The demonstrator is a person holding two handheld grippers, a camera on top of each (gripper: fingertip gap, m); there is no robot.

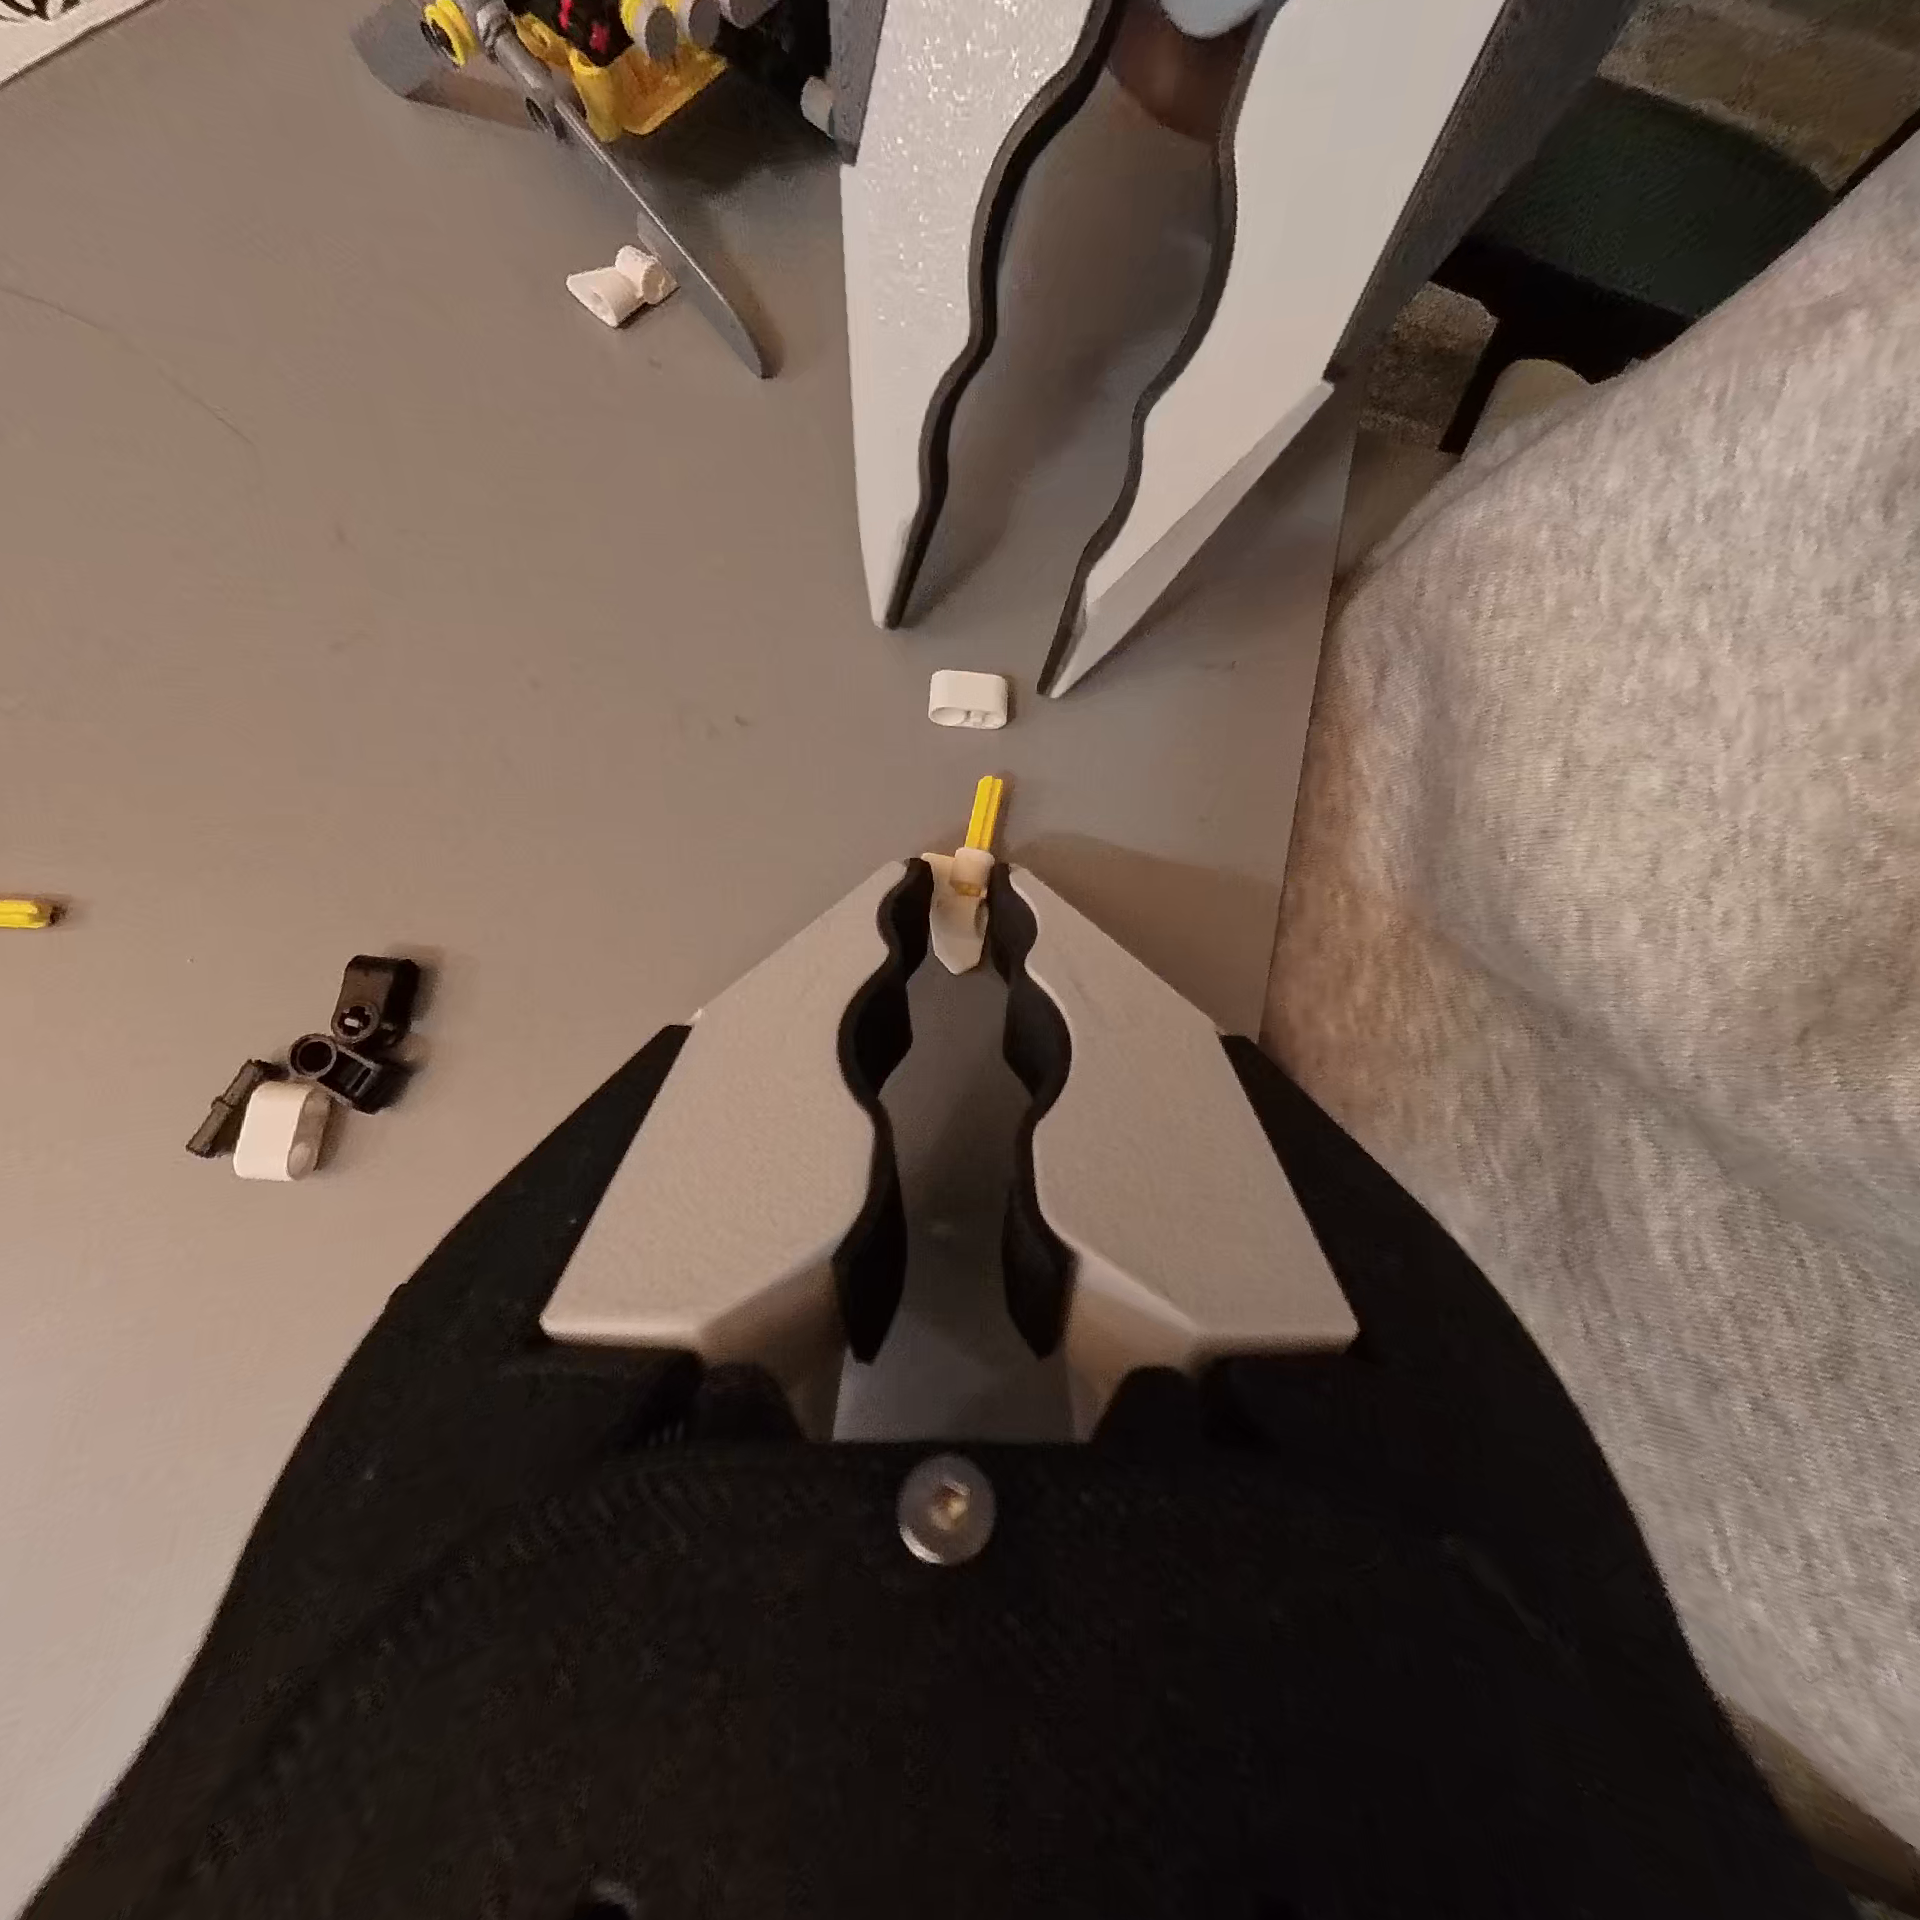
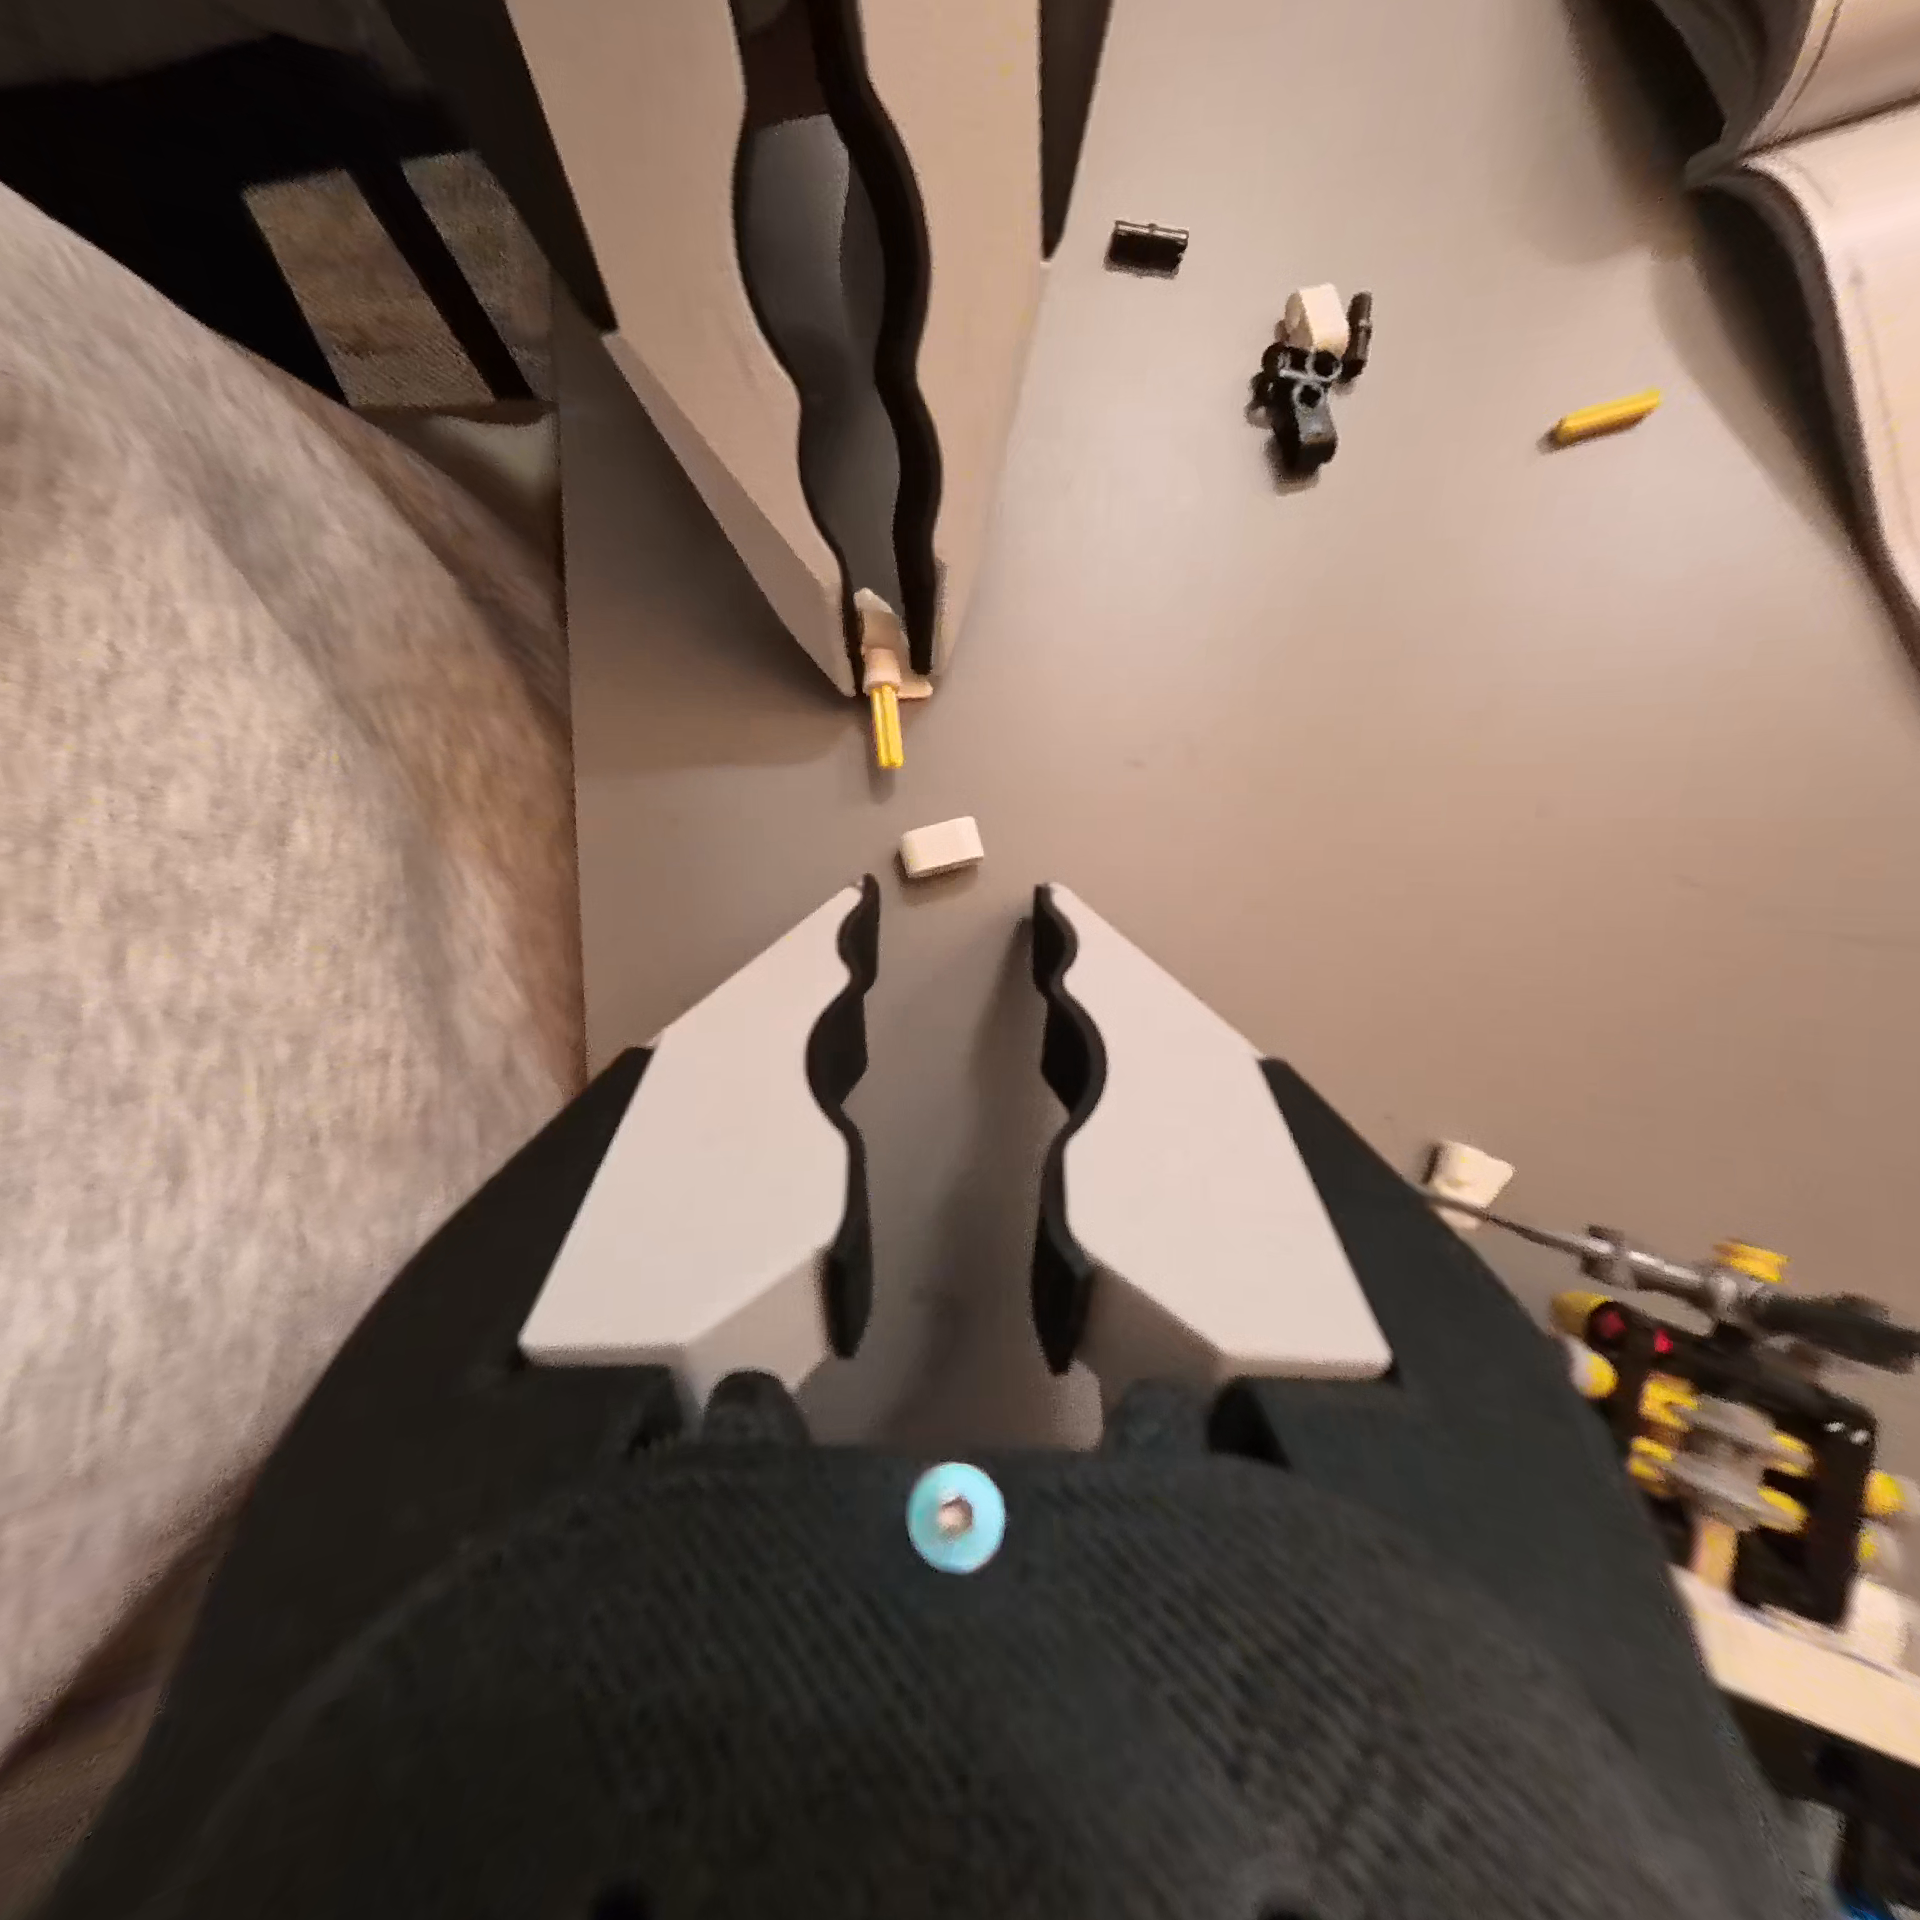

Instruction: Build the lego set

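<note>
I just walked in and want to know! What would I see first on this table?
First, two big grippers pointing at each other near the table's edge. The left gripper pinches a small white piece with a yellow stick poking out; the right gripper is open, just behind a little white block on the grey table. Off to one side sits a half-built yellow and black model.

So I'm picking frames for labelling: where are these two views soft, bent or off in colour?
Left wrist view: the grey fabric at the right edge is smeared, while the held white piece with the yellow axle is sharp; the table reads neutral grey. Right wrist view: warmer cast, fabric and partly built model blurred, edges bowed by the wide lens.
</note>
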